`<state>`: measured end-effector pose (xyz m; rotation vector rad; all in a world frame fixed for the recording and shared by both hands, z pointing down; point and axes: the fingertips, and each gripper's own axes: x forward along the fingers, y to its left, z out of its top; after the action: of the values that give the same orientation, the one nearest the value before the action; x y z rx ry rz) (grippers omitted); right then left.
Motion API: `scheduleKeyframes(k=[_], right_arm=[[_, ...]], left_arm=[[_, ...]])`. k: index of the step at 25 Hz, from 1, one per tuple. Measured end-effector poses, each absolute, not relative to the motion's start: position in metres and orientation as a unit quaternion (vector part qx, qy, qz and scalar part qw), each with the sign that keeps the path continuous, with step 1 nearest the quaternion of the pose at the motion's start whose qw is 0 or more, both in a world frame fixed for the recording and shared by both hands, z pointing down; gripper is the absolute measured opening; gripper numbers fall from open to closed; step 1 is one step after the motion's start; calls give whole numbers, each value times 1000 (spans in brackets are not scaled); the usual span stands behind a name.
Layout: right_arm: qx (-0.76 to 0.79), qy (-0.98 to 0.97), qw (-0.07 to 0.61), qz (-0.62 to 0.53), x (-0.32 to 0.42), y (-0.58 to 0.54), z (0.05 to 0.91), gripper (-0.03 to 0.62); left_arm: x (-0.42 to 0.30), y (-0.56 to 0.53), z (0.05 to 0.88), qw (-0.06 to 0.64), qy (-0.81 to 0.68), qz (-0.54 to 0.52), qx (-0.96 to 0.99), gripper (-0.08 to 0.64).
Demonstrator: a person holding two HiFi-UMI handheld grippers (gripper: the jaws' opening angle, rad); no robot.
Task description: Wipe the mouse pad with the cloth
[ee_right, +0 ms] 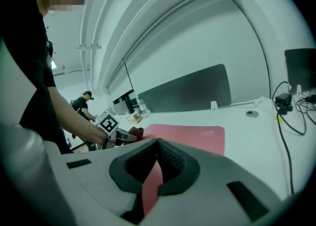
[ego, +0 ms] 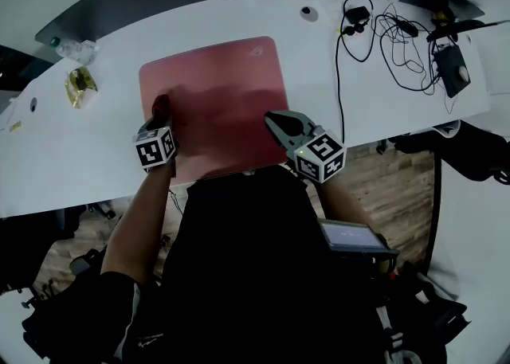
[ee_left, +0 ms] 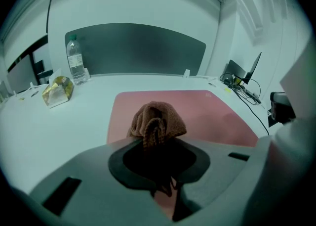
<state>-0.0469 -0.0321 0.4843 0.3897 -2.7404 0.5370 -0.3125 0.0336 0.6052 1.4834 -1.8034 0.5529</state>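
A red mouse pad [ego: 223,91] lies on the white desk [ego: 96,155], in front of me. My left gripper [ego: 162,109] is over the pad's front left part, shut on a bunched brown cloth [ego: 161,104]. In the left gripper view the cloth [ee_left: 157,120] sticks out of the gripper [ee_left: 157,141] above the pad [ee_left: 207,113]. My right gripper [ego: 272,119] is shut at the pad's front right edge, with nothing seen held. In the right gripper view its jaws [ee_right: 157,142] meet over the pad [ee_right: 195,136], and the cloth [ee_right: 138,131] shows at the left.
Tangled black cables and small devices [ego: 402,36] lie at the desk's back right. A water bottle [ee_left: 75,62] and a shiny snack bag [ee_left: 57,90] stand at the back left. A dark divider panel [ee_left: 138,49] runs along the far edge. Another person [ee_right: 81,104] stands far off.
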Motion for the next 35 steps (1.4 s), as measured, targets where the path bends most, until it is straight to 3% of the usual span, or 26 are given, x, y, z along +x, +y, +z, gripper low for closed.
scheduleKeyframes(k=[35], right_arm=[[82, -967, 128, 206, 9, -113, 489, 25]], left_arm=[[-164, -63, 606, 395, -664, 186, 607, 81]])
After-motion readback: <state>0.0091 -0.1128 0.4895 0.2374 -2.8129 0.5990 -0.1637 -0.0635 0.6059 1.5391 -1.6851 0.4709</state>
